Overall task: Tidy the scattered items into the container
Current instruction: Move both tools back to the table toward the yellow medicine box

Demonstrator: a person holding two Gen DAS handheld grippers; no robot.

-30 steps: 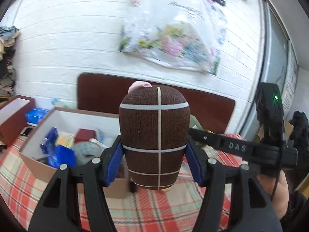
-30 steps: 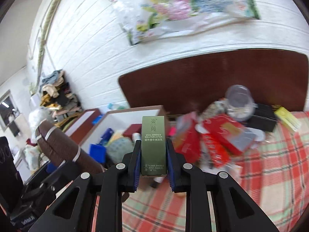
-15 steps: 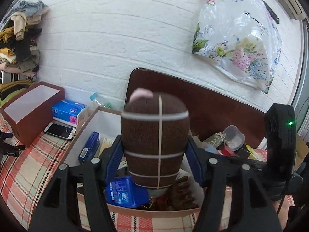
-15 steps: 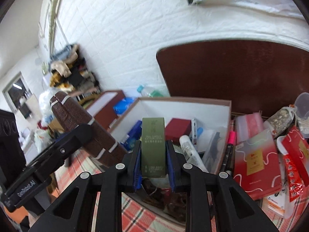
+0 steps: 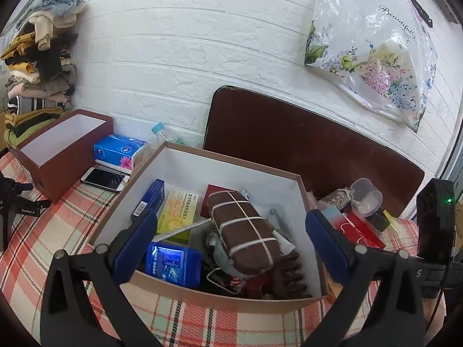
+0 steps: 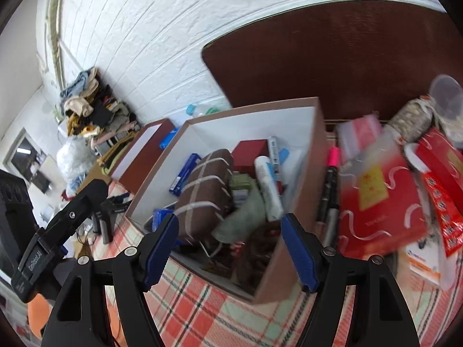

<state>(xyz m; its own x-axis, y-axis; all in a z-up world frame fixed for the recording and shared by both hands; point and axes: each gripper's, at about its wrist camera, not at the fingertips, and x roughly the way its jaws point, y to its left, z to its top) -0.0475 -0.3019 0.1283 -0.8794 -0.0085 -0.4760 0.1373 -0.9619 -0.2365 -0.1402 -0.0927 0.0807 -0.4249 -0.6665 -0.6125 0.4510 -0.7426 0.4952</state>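
Note:
The open cardboard box [image 5: 237, 162] [image 6: 301, 202] sits on the plaid tablecloth and holds several items. The brown pouch with white stripes [image 5: 243, 228] [image 6: 205, 190] lies on top of the pile inside it. The green lotion box [image 6: 241, 183] lies inside the box beside the pouch. My left gripper [image 5: 228, 248] is open and empty above the box's near edge. My right gripper [image 6: 231, 248] is open and empty over the box's near corner.
Scattered items lie right of the box: red packets [image 6: 382, 199], markers [image 6: 331, 179], a plastic cup [image 5: 366, 196]. A second open brown box [image 5: 60, 150], a tissue pack [image 5: 118, 153] and a phone [image 5: 104, 179] lie to the left. A dark board [image 5: 303, 147] leans on the wall.
Both grippers opened. The brown pouch dropped from my left gripper into the box, and the green lotion box dropped from my right gripper into it.

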